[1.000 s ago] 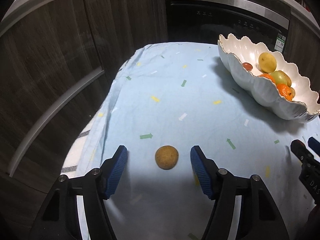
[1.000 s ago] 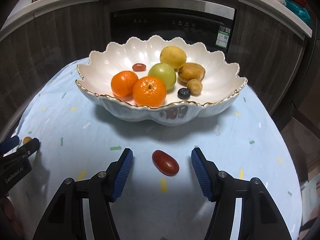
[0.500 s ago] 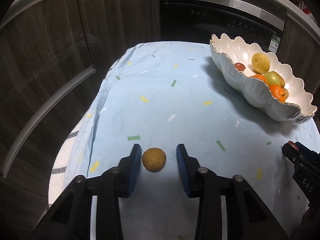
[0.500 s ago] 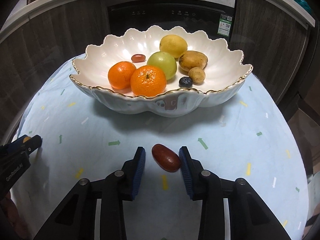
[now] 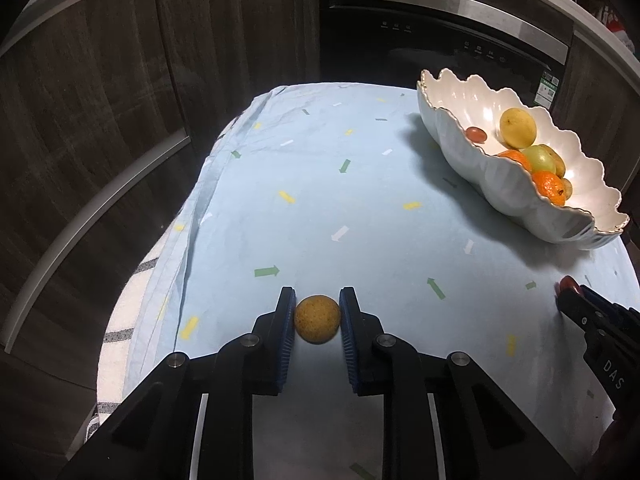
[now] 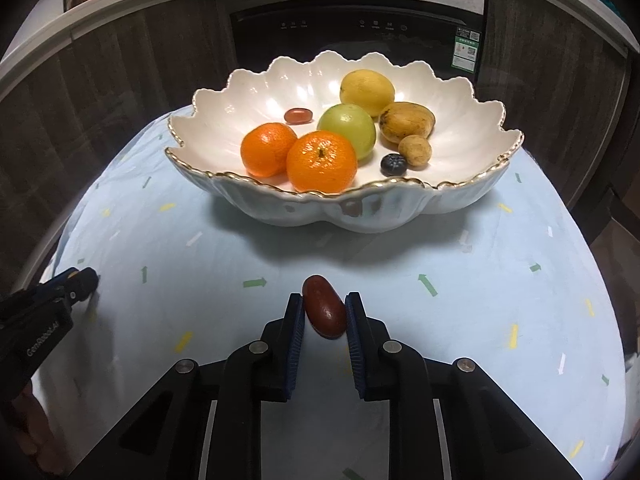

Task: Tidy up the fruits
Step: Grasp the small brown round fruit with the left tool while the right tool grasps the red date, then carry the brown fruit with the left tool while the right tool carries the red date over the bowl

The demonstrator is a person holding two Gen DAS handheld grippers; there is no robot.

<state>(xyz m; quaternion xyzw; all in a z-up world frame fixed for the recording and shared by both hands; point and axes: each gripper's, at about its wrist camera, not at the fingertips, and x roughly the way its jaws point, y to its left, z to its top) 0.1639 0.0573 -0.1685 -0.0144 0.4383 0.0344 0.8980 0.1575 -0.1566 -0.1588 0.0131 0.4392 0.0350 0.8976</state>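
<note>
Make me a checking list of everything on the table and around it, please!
Surface: pale blue tablecloth with confetti marks, wrinkled along its left edge.
Job's things: white scalloped bowl with gold rim holds two oranges, a green fruit, a yellow fruit, a tan oblong fruit, a small tan round fruit, a small red fruit and a blueberry. Round tan speckled fruit and dark red oval fruit sit outside the bowl.
Clutter: nothing seen.
Grippers: left gripper fingers shut on the tan fruit; right gripper fingers shut on the red fruit.
Cables: nothing seen.
Surroundings: dark wood cabinets, black built-in appliance.
</note>
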